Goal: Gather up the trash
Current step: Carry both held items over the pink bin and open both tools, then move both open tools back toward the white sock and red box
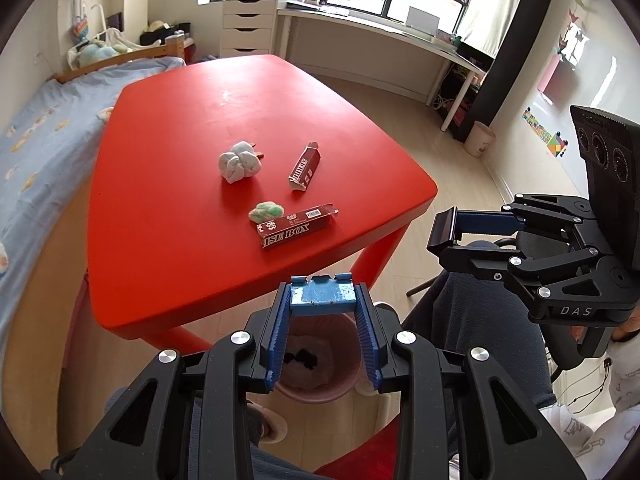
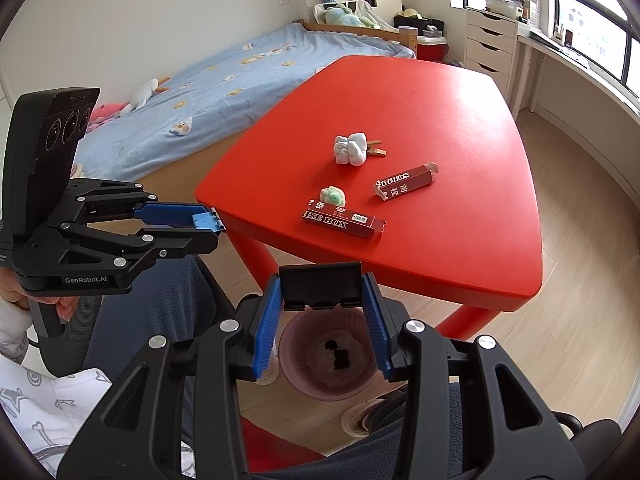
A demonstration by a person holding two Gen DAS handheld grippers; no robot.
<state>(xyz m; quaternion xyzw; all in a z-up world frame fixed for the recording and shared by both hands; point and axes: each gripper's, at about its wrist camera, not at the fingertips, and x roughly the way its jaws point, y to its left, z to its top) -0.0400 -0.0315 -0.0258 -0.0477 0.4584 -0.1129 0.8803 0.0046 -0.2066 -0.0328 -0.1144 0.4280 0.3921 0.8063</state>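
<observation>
Writing on long box: I read "ISE BOX" in white letters on the long dark red box [image 1: 297, 227], with a barcode label near its open end; the first letters are cut off from my view.
Writing on short box: the short dark red box [image 1: 304, 167] shows white letters that I read as "SURPR", and some characters I cannot read.
Writing on tools: "DAS" on the body of the right gripper [image 1: 442, 236] in the left camera; "GenRobot.AI" on the body of the left gripper [image 2: 208, 220] in the right camera.
Left fingers: half spread, they pinch a small blue block [image 1: 323, 295] between the blue pads, at the tips.
Right fingers: half spread too, they pinch a small black block [image 2: 320, 285] at the tips.
Trash on table: both boxes lie on the red table [image 1: 192, 152]. A white crumpled wad [image 1: 239, 161] lies further back, and a small green-white wad [image 1: 266, 211] touches the long box.
Bin: a pink bin [image 1: 316, 360] stands on the floor under both grippers, just beside the table's near edge, with dark pieces inside.
Person: grey trouser legs and a hand on each handle.
</observation>
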